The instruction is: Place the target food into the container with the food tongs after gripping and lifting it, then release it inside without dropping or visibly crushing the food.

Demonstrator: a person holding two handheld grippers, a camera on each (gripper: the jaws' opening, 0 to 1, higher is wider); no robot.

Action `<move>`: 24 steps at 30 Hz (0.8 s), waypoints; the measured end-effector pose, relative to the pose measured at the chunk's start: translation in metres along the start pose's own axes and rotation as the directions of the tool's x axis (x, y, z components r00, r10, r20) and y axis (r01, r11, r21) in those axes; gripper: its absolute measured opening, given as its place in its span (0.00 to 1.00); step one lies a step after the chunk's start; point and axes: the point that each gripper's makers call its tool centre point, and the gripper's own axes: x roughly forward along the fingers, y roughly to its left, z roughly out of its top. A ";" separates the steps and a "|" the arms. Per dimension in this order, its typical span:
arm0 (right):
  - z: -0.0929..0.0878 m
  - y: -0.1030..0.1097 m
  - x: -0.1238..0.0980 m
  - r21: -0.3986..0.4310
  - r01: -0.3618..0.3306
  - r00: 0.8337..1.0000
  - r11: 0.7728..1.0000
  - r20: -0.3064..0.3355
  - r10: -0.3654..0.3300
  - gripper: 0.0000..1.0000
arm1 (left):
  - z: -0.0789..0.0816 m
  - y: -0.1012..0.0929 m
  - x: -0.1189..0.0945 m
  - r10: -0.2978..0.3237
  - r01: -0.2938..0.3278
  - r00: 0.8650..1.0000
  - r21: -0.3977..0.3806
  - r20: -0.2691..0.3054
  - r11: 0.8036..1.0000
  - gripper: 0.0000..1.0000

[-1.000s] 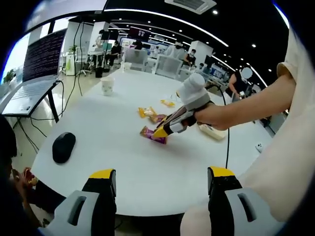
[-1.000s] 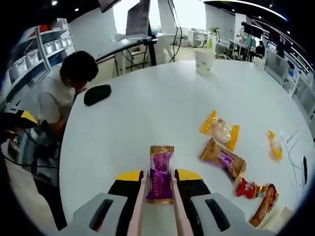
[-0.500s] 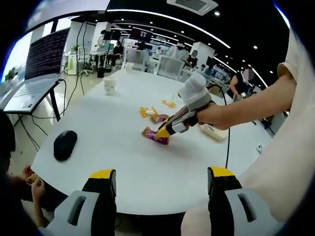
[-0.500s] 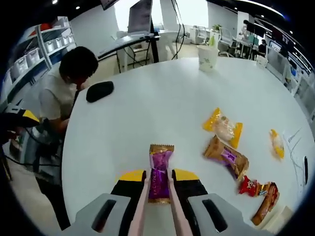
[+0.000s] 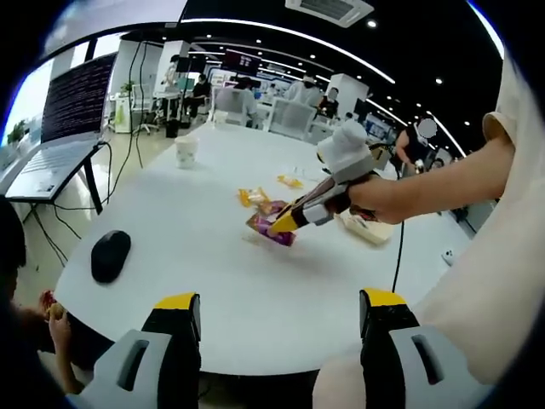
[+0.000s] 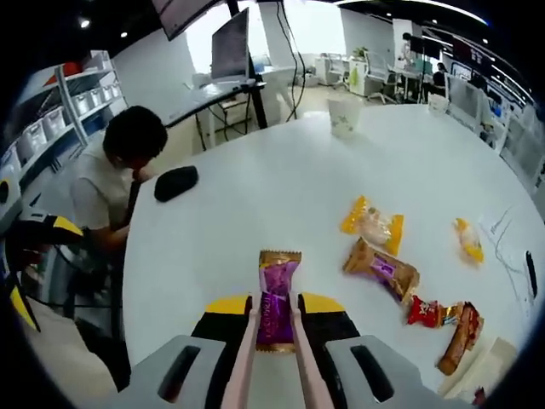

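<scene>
A purple snack packet (image 6: 278,294) with brown crimped ends is pinched between the pink tong arms (image 6: 245,349) that run along the inside of my right gripper's (image 6: 274,303) jaws. That gripper is shut on it and holds it clear of the white table (image 6: 255,204). From the left gripper view, the right gripper (image 5: 294,218), held in a person's hand, carries the purple packet (image 5: 271,228) just above the tabletop. A pale container (image 5: 368,230) sits behind that hand. My left gripper (image 5: 279,300) hangs open over the table's near edge, holding nothing.
Other packets lie on the table: a yellow one (image 6: 371,223), a brown-purple one (image 6: 381,268), a red one (image 6: 423,313) and a small yellow one (image 6: 467,239). A paper cup (image 6: 343,116) and a black mouse (image 6: 176,181) stand farther off. A person (image 6: 106,183) sits at the table's edge.
The right gripper's jaws closed tighter on the purple packet and lifted it off the table. The left gripper has stayed open in the same place.
</scene>
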 end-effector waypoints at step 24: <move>0.037 -0.034 -0.099 0.152 0.102 0.955 0.983 0.262 -0.139 0.21 | 0.031 -0.048 0.008 -0.129 0.125 0.991 0.150 0.017 0.981 0.80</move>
